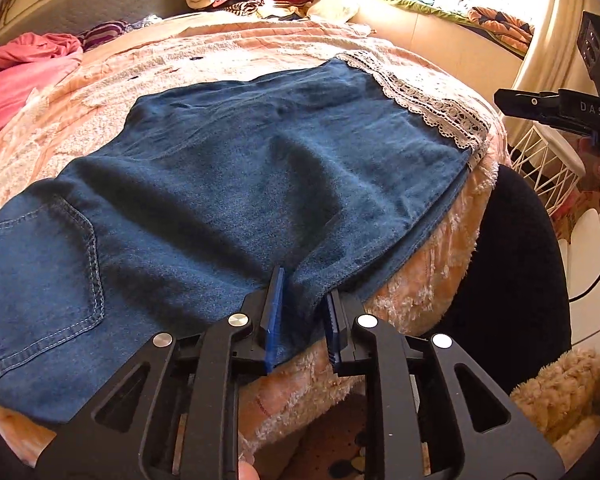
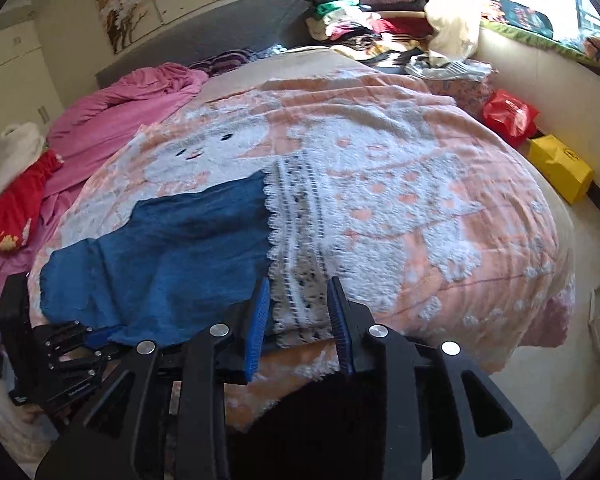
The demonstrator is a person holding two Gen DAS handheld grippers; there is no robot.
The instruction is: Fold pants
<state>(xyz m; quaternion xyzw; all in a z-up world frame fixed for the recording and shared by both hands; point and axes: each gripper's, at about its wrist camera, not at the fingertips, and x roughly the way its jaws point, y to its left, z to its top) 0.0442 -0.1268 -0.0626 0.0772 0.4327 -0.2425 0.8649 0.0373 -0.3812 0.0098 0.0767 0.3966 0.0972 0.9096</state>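
Blue denim pants [image 1: 204,184] with white lace hem [image 2: 300,240] lie ahead; left gripper [image 1: 300,312] straddles a fold, pads apart; right gripper [image 2: 300,308] parted over lace.

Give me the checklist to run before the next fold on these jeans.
1. Jeans lying flat on the blanket: ok, only light wrinkles.
2. Legs stacked, lace hem together: ok, the lower edge peeks out slightly.
3. Left tongs pinching the denim fold: cannot tell; the fold sits between them.
4. Right tongs gripping the lace hem: not ok; open, hem lies loose between them.
5. Pink sheet clear of the jeans: ok.
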